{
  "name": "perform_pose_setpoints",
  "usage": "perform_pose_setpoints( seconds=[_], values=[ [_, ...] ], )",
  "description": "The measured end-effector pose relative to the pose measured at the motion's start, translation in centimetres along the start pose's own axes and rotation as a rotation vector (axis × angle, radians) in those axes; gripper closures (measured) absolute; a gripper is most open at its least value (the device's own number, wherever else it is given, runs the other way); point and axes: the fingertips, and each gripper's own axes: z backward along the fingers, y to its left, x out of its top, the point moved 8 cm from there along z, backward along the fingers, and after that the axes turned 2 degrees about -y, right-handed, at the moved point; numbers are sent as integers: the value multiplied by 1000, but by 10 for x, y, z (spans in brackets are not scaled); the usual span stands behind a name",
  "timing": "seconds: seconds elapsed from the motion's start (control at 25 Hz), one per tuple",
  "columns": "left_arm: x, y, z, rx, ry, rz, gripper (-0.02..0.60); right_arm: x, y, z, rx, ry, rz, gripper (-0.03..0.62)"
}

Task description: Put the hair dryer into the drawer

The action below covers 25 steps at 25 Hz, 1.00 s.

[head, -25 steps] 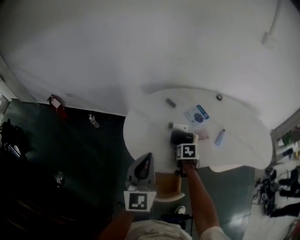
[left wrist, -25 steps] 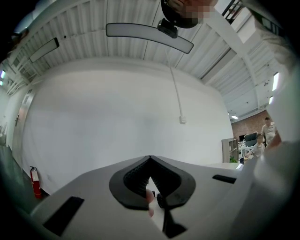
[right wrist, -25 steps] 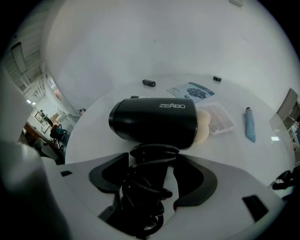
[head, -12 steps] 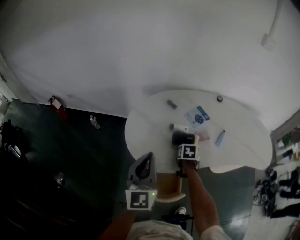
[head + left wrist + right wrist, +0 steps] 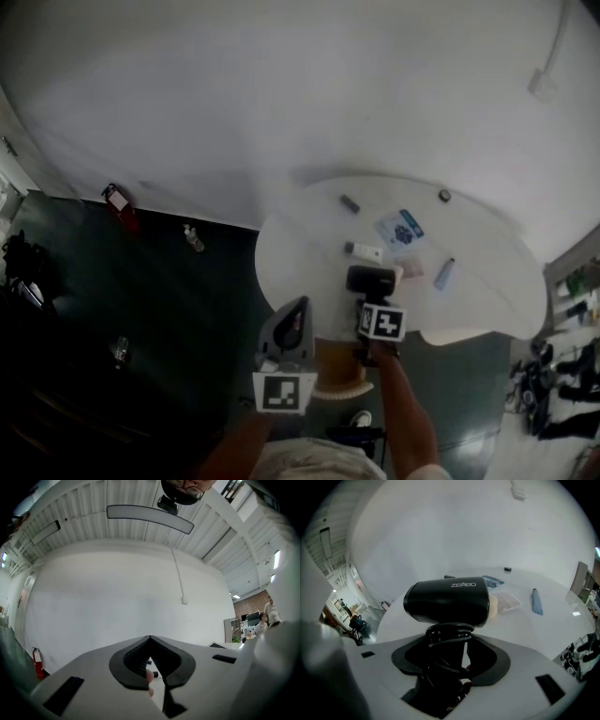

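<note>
A black hair dryer with its cord wound round the handle is held just above the round white table, near its front edge. My right gripper is shut on that handle. In the right gripper view the dryer's barrel lies crosswise above the jaws, and the right gripper clamps the cord-wrapped handle. My left gripper hangs left of the table's edge with its tips together and nothing in them. In its own view the left gripper points level at a white wall. No drawer is recognisable.
Behind the dryer the table carries a small white box, a blue-printed packet, a clear case and a blue tube. A tan wooden thing sits below the near edge. A red extinguisher stands on the dark floor.
My right gripper has lifted the hair dryer a little and drawn it toward the table's near edge. The left gripper has kept still.
</note>
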Motion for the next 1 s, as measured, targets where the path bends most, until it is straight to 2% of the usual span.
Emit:
perform_pose_setpoints(
  seconds=[0.44, 0.64, 0.84, 1.0],
  values=[
    [1, 1, 8, -10, 3, -4, 581, -9, 36, 84, 68, -226, 11, 347],
    [1, -2, 11, -16, 12, 0, 581, -14, 47, 118, 95, -426, 21, 347],
    [-1, -5, 12, -22, 22, -1, 581, -23, 54, 145, 87, -654, 115, 347],
    [-5, -6, 15, -24, 47, 7, 581, -34, 53, 158, 84, -712, 114, 347]
  ],
)
